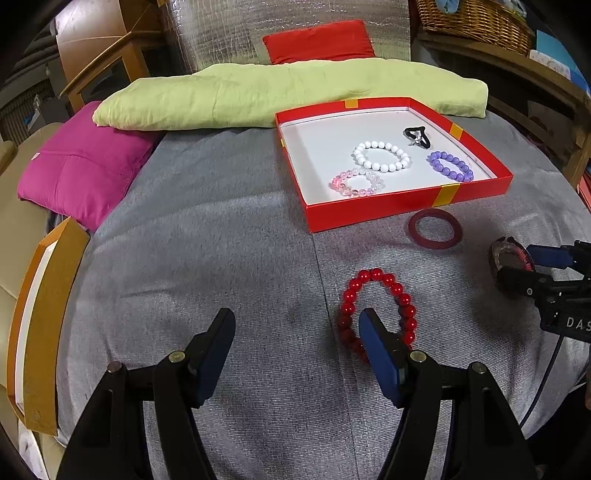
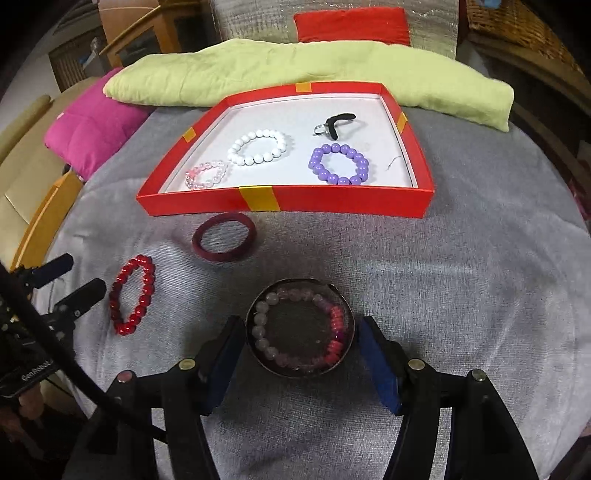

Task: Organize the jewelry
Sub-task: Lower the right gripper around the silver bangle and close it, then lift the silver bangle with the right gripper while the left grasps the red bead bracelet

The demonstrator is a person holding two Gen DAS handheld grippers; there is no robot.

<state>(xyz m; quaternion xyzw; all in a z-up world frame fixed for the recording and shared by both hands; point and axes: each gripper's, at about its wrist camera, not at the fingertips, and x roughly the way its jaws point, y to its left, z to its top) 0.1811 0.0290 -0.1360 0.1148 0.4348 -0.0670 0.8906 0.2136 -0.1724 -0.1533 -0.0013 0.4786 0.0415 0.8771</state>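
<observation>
A red box [image 1: 369, 216] [image 2: 332, 203] on the grey cloth holds a white bead bracelet [image 1: 357, 155] [image 2: 245, 160], a purple one [image 1: 433, 158] [image 2: 314, 166], a clear pink one [image 1: 338, 182] [image 2: 192, 177] and a black hair tie with a ring [image 1: 410, 131] [image 2: 334, 125]. A dark red bangle [image 1: 413, 229] [image 2: 199, 242] lies before the box. My left gripper [image 1: 297, 326] [image 2: 79, 277] is open, its right finger over the red bead bracelet [image 1: 369, 275] [image 2: 149, 284]. My right gripper [image 2: 301, 332] [image 1: 515, 267] straddles a round tin [image 2: 299, 328] [image 1: 506, 254] holding pink beads, with a thin gap at the right pad.
A folded green cloth [image 1: 288, 92] lies behind the box, with a magenta cushion [image 1: 81, 170] to its left and a red cushion [image 1: 317, 40] behind. An orange box lid [image 1: 40, 332] stands at the left edge. A wicker basket [image 1: 476, 18] sits on shelving at the far right.
</observation>
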